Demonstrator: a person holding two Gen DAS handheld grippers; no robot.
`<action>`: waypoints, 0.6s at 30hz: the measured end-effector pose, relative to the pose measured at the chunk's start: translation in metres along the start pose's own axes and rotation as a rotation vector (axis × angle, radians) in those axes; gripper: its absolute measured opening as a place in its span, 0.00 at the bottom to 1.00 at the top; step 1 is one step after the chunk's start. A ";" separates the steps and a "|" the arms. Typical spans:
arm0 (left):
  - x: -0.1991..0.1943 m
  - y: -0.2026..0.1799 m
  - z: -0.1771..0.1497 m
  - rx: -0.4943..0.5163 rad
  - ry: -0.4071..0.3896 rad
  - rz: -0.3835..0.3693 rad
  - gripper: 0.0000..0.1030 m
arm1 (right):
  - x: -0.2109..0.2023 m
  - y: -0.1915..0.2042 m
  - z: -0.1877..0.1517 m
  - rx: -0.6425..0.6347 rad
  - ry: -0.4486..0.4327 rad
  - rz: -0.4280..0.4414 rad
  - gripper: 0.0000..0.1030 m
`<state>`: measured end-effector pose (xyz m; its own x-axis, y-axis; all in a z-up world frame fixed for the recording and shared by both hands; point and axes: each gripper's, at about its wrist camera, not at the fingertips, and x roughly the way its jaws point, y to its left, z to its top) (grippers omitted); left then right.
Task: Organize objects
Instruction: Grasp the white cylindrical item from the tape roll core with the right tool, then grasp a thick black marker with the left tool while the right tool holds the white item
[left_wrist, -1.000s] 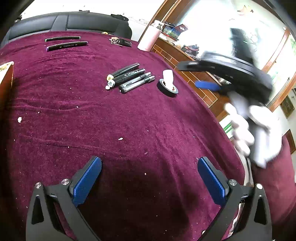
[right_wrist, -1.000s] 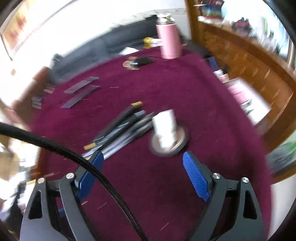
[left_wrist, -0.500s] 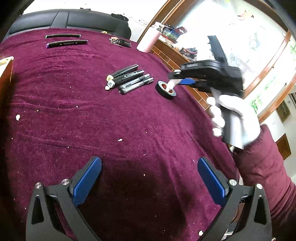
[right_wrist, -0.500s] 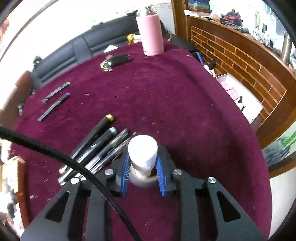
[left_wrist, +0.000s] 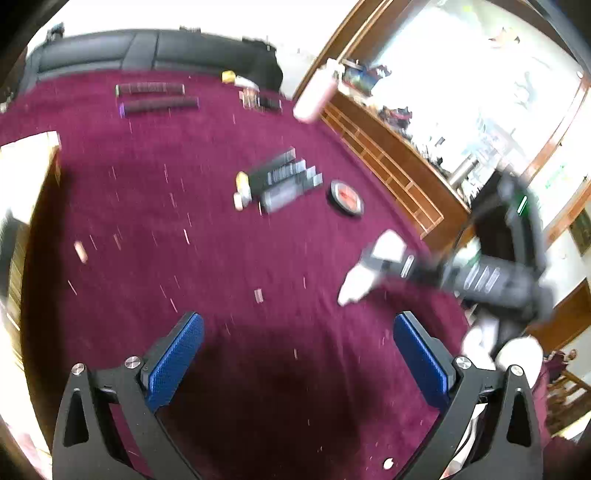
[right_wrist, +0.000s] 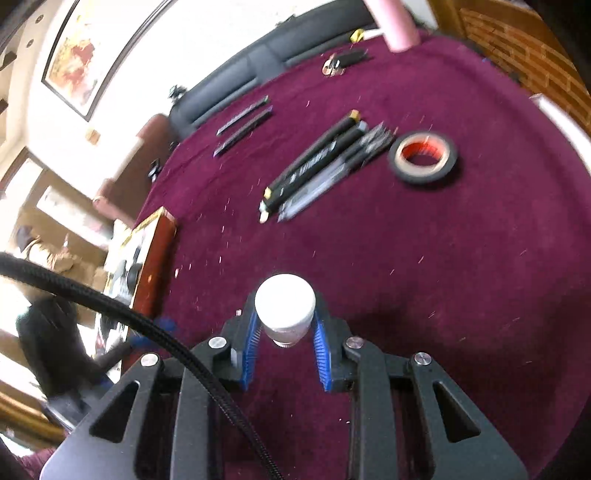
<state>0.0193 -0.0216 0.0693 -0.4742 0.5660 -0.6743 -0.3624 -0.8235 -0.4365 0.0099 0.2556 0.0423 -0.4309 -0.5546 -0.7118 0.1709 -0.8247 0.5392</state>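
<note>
The right gripper (right_wrist: 284, 328) pinches a small white-capped bottle (right_wrist: 285, 308) between its blue fingers (right_wrist: 250, 341) and carries it above the maroon-covered counter (right_wrist: 443, 258), on the near side of the roll of black tape (right_wrist: 424, 156). The left gripper (left_wrist: 295, 363) hangs over bare cloth nearer still, its fingers (left_wrist: 173, 360) spread wide with nothing between them.

The step in hand looks like relocating the bottle: it has been picked up and is in transit. Next it needs a resting spot, probably lined up with the row of black markers (right_wrist: 325, 162) that lies just beside the tape. It should be lowered upright until its base meets the cloth before the grip is eased off, since a narrow bottle may tip.

A second ago the bottle stood inside the tape's ring and the right fingers were spread on either side of it. Half a second ago they had closed on it there. Now the ring shows its red core empty, and the bottle has come away toward the camera side.
</note>
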 end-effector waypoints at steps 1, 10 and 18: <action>-0.007 -0.003 0.012 0.020 -0.027 0.037 0.97 | 0.007 -0.005 0.000 0.010 0.014 0.012 0.23; 0.051 -0.016 0.146 0.148 -0.005 0.193 0.96 | 0.033 -0.041 0.005 0.100 0.020 0.166 0.24; 0.172 -0.005 0.157 0.229 0.222 0.279 0.45 | 0.039 -0.051 0.006 0.139 0.015 0.269 0.23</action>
<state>-0.1863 0.0861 0.0487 -0.4040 0.2799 -0.8709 -0.4250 -0.9005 -0.0923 -0.0209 0.2773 -0.0102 -0.3735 -0.7538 -0.5407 0.1540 -0.6252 0.7652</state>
